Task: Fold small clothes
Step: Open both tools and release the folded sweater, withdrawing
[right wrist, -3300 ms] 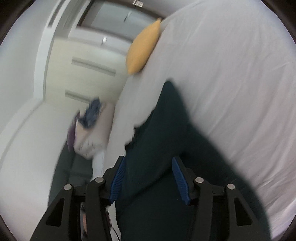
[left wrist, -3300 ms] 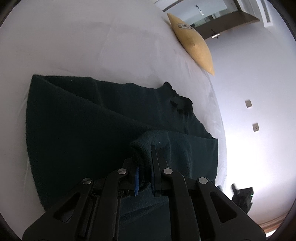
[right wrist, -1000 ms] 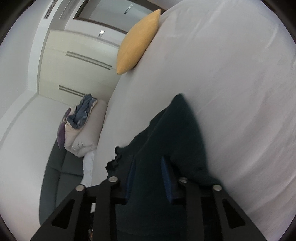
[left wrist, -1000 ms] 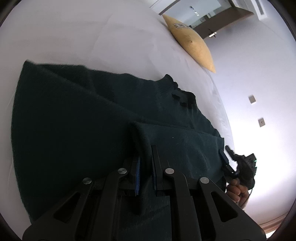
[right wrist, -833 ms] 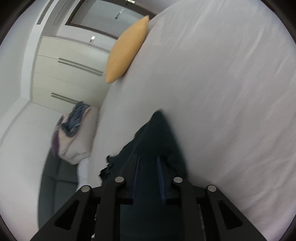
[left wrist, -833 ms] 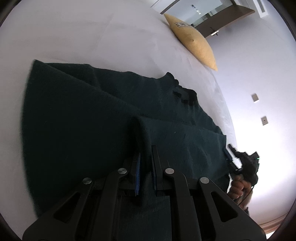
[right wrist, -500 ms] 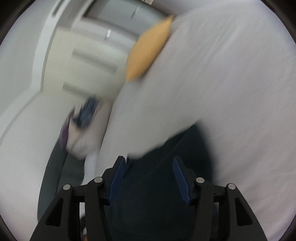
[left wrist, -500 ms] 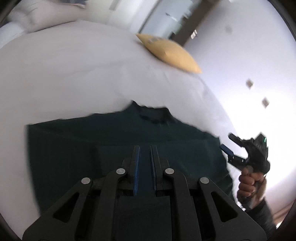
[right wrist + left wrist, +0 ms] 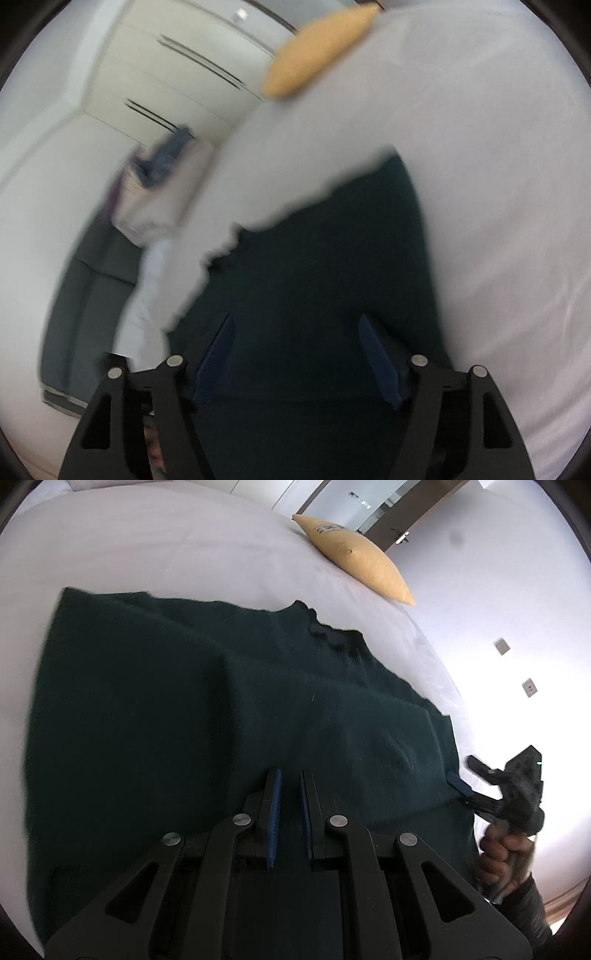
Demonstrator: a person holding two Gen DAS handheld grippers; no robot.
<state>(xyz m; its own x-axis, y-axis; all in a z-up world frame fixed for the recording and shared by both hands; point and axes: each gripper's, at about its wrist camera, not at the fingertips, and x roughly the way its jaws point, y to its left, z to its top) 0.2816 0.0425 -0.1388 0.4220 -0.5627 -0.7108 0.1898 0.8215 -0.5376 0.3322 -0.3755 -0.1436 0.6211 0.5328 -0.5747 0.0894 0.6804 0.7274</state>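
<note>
— Sweater (image 9: 184, 716) position? Left hand-held gripper (image 9: 289, 775)?

— Spread dark green across white bed (image 9: 166, 546), filling middle and lower frame of left wrist view. Left hand-held gripper at lower centre, blue pads nearly pressed together, nothing visibly pinched.

— Right hand-held gripper (image 9: 461, 775)?

— At right edge of same view, gripped by a hand (image 9: 502, 856), beside sweater's right edge. Jaws opening, pads apart over cloth, not pressing.

— Farther out?

— Yellow pillow (image 9: 362, 565) at upper right.

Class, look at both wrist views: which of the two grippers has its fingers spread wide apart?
The right gripper: its blue fingers are opening, the dark green sweater showing between them. The left gripper has only a narrow slit.
</note>
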